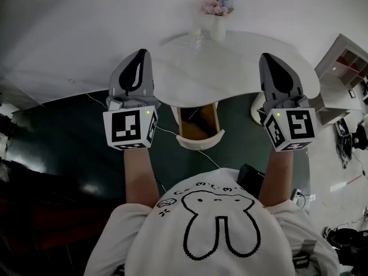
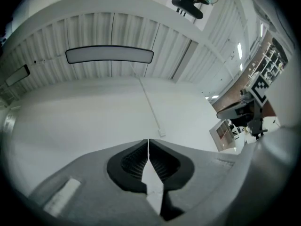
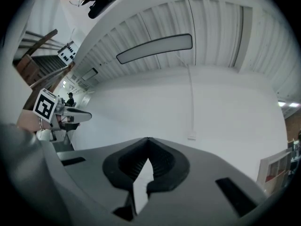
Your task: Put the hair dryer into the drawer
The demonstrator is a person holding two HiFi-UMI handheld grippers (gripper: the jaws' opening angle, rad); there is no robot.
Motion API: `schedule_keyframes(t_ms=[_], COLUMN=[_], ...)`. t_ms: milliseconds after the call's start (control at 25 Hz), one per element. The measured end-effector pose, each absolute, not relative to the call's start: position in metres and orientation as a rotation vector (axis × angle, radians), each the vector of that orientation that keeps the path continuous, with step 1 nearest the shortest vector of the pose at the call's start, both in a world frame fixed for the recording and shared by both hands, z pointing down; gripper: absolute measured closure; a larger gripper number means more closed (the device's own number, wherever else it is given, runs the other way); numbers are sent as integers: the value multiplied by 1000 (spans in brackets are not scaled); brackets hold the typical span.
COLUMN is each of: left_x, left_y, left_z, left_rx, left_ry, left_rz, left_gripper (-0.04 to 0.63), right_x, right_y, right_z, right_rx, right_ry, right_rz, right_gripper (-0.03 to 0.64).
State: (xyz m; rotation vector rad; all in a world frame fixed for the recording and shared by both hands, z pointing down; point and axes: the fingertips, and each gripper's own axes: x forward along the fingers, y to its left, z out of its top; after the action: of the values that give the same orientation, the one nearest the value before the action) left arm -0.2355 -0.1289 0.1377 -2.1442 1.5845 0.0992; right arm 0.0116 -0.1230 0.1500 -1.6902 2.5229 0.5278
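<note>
Looking for the hair dryer, I cannot find it for sure in any view. The drawer (image 1: 199, 140) stands pulled out under the front edge of the white worktop (image 1: 247, 68). It has a rounded white front and a brown, wood-like inside, where only a thin dark line shows. A black thing (image 1: 250, 180) lies on the dark floor to the right of the drawer, and I cannot tell what it is. A thin white cable (image 1: 167, 132) runs across the floor to the left of the drawer.

The left gripper (image 1: 140, 55) and the right gripper (image 1: 268, 58) are held up on either side of the drawer. Both pairs of jaws are closed tip to tip, with nothing between the ribbed black pads.

A hair dryer is probably hard, smooth plastic, rather light but heavier at the head, with a soft cord. I think the handle, close to the body, is the best place to grip it, because the round body may slip.
</note>
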Motion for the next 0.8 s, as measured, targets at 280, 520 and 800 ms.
schedule_keyframes(t_ms=[280, 520, 800], left_x=[-246, -248, -246], left_y=[-137, -137, -140], left_z=[138, 138, 141], left_rx=[-2121, -2134, -2148], left_ry=[1633, 1622, 1622], left_rz=[86, 73, 53], left_gripper=[574, 574, 574], right_x=[13, 3, 0], right_y=[-128, -128, -128], right_z=[149, 145, 144], right_rx=[-1711, -1691, -1693], right_ry=[2506, 2530, 2554], right_rz=[547, 579, 608], right_gripper=[620, 620, 620])
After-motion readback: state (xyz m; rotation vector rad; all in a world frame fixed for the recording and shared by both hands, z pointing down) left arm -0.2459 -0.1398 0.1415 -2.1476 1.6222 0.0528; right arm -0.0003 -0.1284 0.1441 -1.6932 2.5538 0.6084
